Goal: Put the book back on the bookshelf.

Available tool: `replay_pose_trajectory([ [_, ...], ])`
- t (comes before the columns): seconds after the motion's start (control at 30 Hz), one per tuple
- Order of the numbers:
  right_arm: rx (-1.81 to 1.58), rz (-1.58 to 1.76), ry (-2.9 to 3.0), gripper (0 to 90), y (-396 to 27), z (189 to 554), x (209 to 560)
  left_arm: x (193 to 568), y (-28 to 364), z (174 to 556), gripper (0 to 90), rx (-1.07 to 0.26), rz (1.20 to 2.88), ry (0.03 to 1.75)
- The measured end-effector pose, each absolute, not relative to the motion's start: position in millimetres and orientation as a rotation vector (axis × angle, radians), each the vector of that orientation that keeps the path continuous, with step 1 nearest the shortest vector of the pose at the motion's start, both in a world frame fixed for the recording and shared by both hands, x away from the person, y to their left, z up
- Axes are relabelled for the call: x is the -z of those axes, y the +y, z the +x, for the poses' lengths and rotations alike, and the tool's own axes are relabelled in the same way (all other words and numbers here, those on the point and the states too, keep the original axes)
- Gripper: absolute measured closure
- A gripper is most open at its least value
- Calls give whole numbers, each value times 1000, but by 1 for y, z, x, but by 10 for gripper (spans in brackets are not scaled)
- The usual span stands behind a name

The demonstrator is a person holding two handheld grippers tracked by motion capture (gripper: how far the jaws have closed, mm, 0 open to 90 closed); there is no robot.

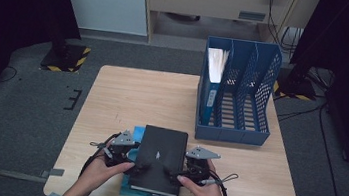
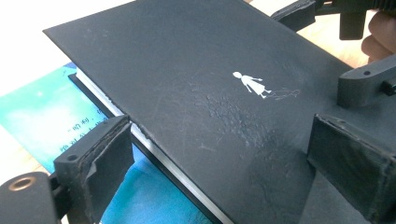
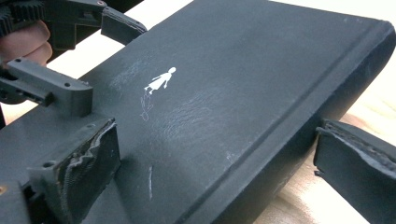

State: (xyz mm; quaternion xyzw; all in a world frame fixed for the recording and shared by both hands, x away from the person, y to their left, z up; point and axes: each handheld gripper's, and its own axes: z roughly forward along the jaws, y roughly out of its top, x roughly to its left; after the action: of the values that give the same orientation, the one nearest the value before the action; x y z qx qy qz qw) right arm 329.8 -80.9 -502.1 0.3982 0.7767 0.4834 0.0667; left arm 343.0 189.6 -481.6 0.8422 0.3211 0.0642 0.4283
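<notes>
At the near edge of the wooden table (image 1: 122,96) I've got a black hardcover book (image 1: 159,159) lying flat on top of a teal-blue book (image 1: 137,132), which sticks out from under it on the left side. The black one has a little white figure (image 2: 251,85) printed on its cover.

My left gripper (image 1: 130,165) is at the book's left edge and my right gripper (image 1: 173,174) is over its right half, both near the corner closest to me. In the left gripper view, the jaws are spread wide: one sits down by the page edge just above the blue book, the other rests over the cover. Nothing's pinched, so I'd call it open. Same deal in the right gripper view: one jaw is on the cover, the other hangs off past the spine (image 3: 299,126) over bare table, with a clear gap. So neither is actually gripping the book.

Farther back on the right stands a blue file rack (image 1: 237,93) with a folder (image 1: 212,82) in its leftmost slot, well apart from the books.
</notes>
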Motion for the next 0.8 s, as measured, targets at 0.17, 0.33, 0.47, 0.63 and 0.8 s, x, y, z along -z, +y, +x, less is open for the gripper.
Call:
replay_pose_trajectory([
  [0.17,-1482,1251,2332,2,-82,333,505,482,188,342,42,-163,2097,819],
  [0.33,-1535,1345,2356,1,-88,341,510,487,188,345,45,-69,2073,831],
  [0.47,-1561,1380,2377,1,-90,346,513,487,187,345,39,-74,2080,830],
  [0.63,-1582,1416,2386,1,-91,350,515,486,187,345,39,-81,2084,824],
  [0.8,-1643,1517,2425,1,-94,357,522,486,187,345,39,-81,2087,822],
])
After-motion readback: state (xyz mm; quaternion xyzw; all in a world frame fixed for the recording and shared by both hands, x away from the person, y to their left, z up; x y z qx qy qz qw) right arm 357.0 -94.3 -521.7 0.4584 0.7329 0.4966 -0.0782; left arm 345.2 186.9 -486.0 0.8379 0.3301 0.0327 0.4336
